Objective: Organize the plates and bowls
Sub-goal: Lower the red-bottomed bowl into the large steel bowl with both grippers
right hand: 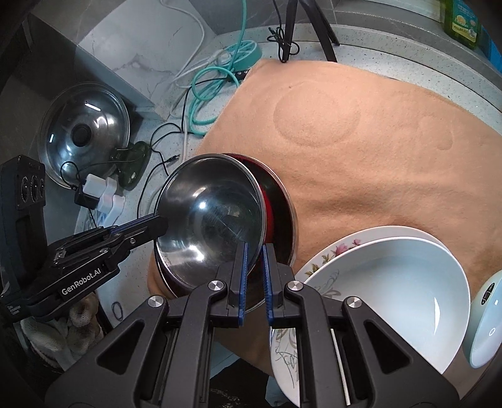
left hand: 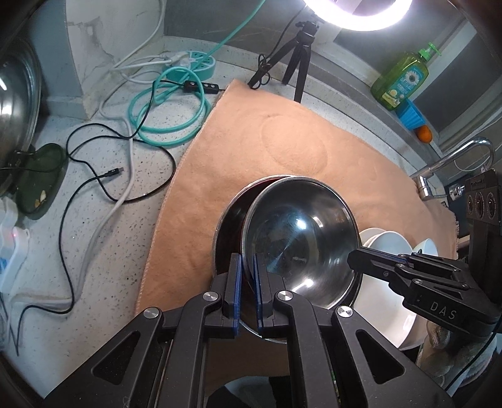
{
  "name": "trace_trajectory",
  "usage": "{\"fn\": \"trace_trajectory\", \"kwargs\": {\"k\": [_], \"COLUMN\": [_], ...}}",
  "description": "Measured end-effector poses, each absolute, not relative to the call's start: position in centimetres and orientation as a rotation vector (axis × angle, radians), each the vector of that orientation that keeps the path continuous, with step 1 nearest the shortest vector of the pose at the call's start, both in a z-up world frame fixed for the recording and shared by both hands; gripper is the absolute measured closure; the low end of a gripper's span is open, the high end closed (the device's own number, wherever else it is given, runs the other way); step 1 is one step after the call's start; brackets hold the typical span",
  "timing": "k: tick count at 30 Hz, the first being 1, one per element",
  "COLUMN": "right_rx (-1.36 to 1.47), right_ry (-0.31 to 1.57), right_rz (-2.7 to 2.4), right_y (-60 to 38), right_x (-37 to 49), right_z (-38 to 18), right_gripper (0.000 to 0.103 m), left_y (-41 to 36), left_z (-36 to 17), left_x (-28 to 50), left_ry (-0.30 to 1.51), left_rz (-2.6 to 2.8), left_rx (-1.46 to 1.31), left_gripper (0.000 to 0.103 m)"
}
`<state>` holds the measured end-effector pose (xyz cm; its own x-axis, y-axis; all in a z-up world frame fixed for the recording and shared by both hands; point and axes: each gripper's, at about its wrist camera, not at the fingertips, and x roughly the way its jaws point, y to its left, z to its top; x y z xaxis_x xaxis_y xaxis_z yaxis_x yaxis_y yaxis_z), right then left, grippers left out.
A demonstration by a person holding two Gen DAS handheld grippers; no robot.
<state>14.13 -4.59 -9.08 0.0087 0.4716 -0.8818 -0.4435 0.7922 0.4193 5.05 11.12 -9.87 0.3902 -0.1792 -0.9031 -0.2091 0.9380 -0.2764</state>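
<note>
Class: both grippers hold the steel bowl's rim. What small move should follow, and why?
Probably lower the steel bowl level into the red-lined bowl beneath: it sits tilted and off-centre over it, pinched by the left gripper and right gripper.

speckled countertop [left hand: 103,238], marble wall [left hand: 103,40], ring light [left hand: 357,14], faucet [left hand: 451,163]

You get "DAS" in pale letters on the black body of the right gripper [left hand: 353,262] as the left wrist view shows it. You get "GenRobot.AI" in white on the black body of the left gripper [right hand: 161,226] in the right wrist view (smaller print lower on that same body is too tiny to read). The green soap bottle [left hand: 400,80] carries a label with a daisy picture, but its lettering stays blurred in both views.
</note>
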Motion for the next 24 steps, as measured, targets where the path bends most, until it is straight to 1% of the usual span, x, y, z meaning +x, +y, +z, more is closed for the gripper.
{"fn": "trace_trajectory", "kwargs": {"k": [24], "right_rx": [-0.039], "right_ry": [1.419], "right_rz": [0.692], "right_y": [-3.9], "right_x": [14.1], "right_z": [-10.0], "right_gripper": [0.093], "left_y": [10.8], "left_z": [-11.1], "left_x": [5.3], "left_ry": [1.231], "left_rz": [0.02], "left_rx": [-0.357], "left_gripper": [0.096]}}
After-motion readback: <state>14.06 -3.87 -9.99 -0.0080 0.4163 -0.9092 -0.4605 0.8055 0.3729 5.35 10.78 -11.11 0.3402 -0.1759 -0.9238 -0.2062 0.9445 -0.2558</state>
